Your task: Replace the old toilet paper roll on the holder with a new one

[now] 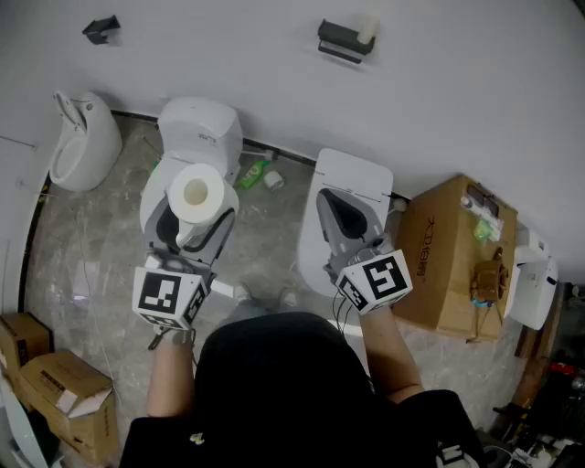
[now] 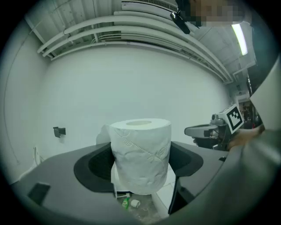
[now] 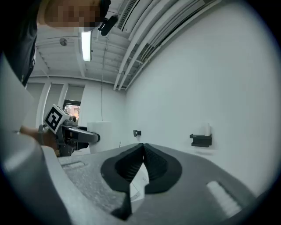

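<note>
A full white toilet paper roll (image 1: 195,191) stands upright between the jaws of my left gripper (image 1: 194,216), which is shut on it and holds it in the air above a toilet. In the left gripper view the roll (image 2: 140,154) fills the gap between the dark pads. My right gripper (image 1: 333,207) is shut, with nothing between its jaws; their tips (image 3: 141,149) meet. High on the white wall is the dark holder (image 1: 344,39) with the small old roll (image 1: 367,26) standing on it. The right gripper view shows the holder (image 3: 201,140) ahead and to the right, far from both grippers.
Two white toilets (image 1: 201,128) (image 1: 356,175) stand against the wall, with a urinal (image 1: 82,142) at the left. A green bottle (image 1: 253,174) lies on the floor between the toilets. A cardboard box (image 1: 452,247) is at the right, more boxes (image 1: 55,384) at bottom left. A small dark bracket (image 1: 101,29) is on the wall.
</note>
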Available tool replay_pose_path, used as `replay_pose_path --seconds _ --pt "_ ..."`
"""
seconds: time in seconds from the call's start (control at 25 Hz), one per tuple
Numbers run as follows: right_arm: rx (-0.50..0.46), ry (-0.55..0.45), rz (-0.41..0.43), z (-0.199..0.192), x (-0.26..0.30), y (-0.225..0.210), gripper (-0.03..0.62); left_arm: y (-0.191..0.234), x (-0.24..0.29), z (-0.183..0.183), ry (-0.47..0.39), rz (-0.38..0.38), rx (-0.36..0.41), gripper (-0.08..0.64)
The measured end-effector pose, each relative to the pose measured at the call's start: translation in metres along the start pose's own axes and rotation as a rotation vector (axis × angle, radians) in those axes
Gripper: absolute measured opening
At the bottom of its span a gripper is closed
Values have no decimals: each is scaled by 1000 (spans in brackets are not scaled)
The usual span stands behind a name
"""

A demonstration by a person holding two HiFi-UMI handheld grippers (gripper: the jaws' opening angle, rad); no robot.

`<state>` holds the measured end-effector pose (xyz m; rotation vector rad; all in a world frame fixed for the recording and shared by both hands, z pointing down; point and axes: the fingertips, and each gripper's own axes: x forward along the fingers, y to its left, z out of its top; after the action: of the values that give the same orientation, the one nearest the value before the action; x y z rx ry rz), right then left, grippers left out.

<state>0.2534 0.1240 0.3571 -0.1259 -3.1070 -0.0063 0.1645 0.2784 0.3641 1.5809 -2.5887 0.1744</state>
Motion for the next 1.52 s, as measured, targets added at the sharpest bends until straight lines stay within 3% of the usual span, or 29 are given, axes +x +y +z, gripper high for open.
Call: replay_pose_path --seconds 0.92,1.24,1.52 --pt "65 15 -62 -5 121 84 -2 158 -37 -33 -28 -48 -60 376" --pt "91 6 -76 -11 155 66 -2 185 -11 -48 -23 -55 -78 376" --pt "103 30 -68 -26 199 17 -2 205 56 -52 -5 -58 -84 376"
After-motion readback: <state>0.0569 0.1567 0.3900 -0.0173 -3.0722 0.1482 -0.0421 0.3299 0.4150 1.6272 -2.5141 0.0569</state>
